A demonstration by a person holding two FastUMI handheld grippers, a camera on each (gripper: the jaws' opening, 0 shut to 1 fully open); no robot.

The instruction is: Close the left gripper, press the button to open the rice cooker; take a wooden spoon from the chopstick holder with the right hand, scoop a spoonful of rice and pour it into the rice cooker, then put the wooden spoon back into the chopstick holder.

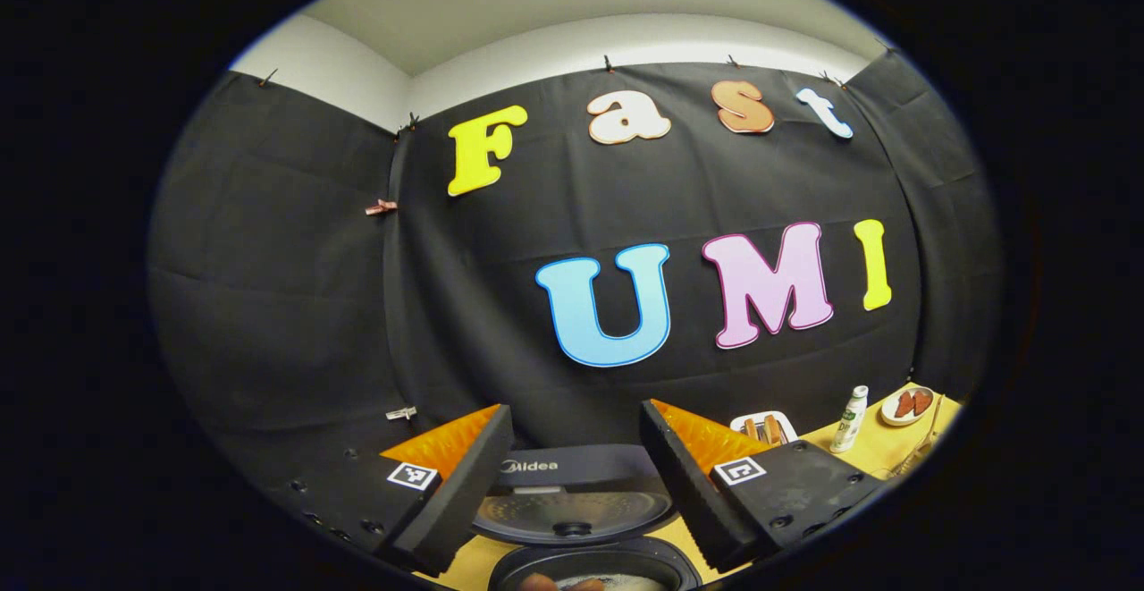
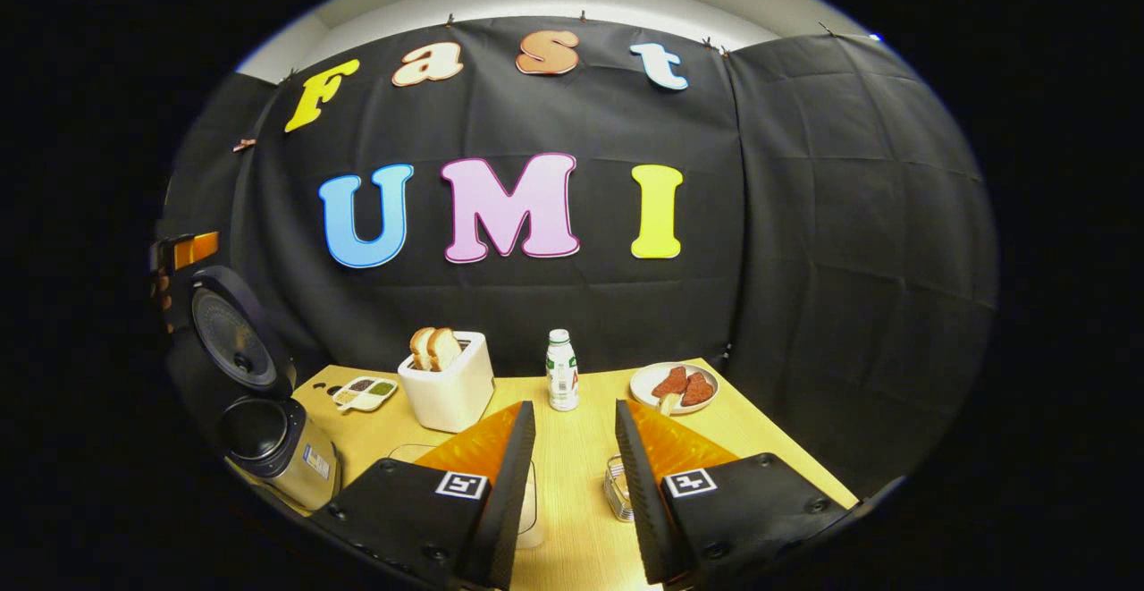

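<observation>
rice cooker [image 2: 273, 448] sat far left of right gripper [image 2: 572, 475], lid already up, dark round pot, shiny metal body | directly under left gripper [image 1: 576, 475] | both jaws spread wide, holding nothing | couldn't make out spoon or holder, maybe glass thing [image 2: 617, 488] by right jaws | toaster [image 2: 447, 385] with bread beyond

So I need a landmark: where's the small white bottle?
In the right gripper view, the small white bottle stands upright mid-table, between the white toaster and the plate.

Wooden table [image 2: 581, 475], open rice cooker [image 2: 277, 452], toaster [image 2: 451, 390], bottle [image 2: 561, 372], plate [image 2: 672, 387], possibly a seasoning dish [image 2: 365, 392]
</observation>
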